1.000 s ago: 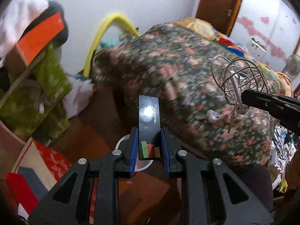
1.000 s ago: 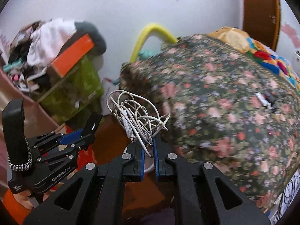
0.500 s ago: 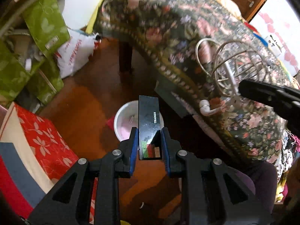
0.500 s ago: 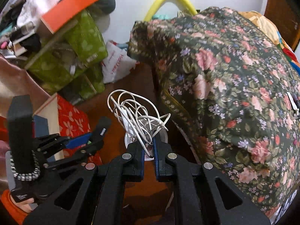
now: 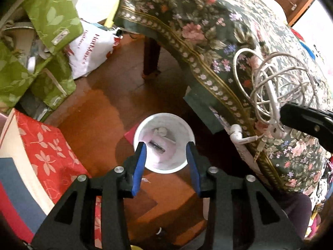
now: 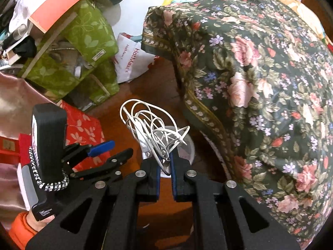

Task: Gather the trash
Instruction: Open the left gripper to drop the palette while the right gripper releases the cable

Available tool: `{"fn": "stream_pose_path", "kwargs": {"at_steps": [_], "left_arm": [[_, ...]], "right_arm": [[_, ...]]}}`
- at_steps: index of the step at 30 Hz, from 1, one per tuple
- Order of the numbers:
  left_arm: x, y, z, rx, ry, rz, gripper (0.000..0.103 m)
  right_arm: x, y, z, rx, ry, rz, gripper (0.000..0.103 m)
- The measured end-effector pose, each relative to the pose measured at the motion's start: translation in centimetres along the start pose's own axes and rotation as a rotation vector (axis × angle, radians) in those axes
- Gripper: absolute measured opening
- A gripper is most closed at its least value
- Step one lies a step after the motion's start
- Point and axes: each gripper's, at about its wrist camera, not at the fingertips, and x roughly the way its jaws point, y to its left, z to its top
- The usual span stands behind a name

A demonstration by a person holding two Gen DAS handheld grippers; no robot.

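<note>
Claws come first, since they are closest to us. Our left claw [image 5: 166, 158] points down over the white bin [image 5: 164, 142] on the floor. Its blue pads have just been opening, and nothing sits between them now. A small dark thing [image 5: 157, 146] lies inside the bin, right under the gap. We cannot tell what it is, but we think it is trash that is already collected.

Our right claw [image 6: 165, 167] is squeezed tight on a tangle of white earphone cord [image 6: 152, 129]. The cord sticks up above the pads in loose loops. From the left view this claw sits off to the side of the bin, over the edge of the bed, so the cord is not above the bin yet.

We think the step in hand is dropping trash in the bin. Next we should slide the right claw over the bin's mouth, then let the pads go. The left claw needs to move away first, because it is in the way. A loop of cord may catch on a pad.

A little farther off is the flowery bedspread [image 5: 208, 41], hanging near the bin. On the other side are a red flowered box [image 5: 47, 145], green bags [image 5: 52, 12] and a white shopping bag [image 5: 91, 50].
</note>
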Motion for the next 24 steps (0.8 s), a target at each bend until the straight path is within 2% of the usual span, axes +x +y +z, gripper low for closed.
{"fn": "stream_pose_path", "kwargs": {"at_steps": [3,7,8,13,18,24], "left_arm": [[-1.7,0.9,-0.4,-0.010,-0.029,0.007,0.038],[-4.0,1.4,-0.8,0.000,-0.073,0.029,0.038],[-4.4,1.3,-0.8,0.003,-0.081,0.032,0.038],[-7.1,0.7,-1.3,0.018,-0.129,0.029,0.038],[-10.2,-1.3,-1.7,0.052,-0.198,0.029,0.038],[-14.5,-4.7,-2.1,0.097,-0.302,0.009,0.038]], "right_arm": [[0.5,0.4,0.3,0.000,0.012,0.008,0.011],[1.1,0.4,0.4,0.036,0.035,0.042,0.048],[1.0,0.5,0.4,0.045,0.029,0.041,0.051],[-0.5,0.9,-0.2,0.023,0.003,0.002,0.051],[-3.5,1.2,-1.2,-0.034,-0.059,-0.046,0.051],[-9.4,0.5,-2.6,-0.045,-0.193,-0.082,0.051]]}}
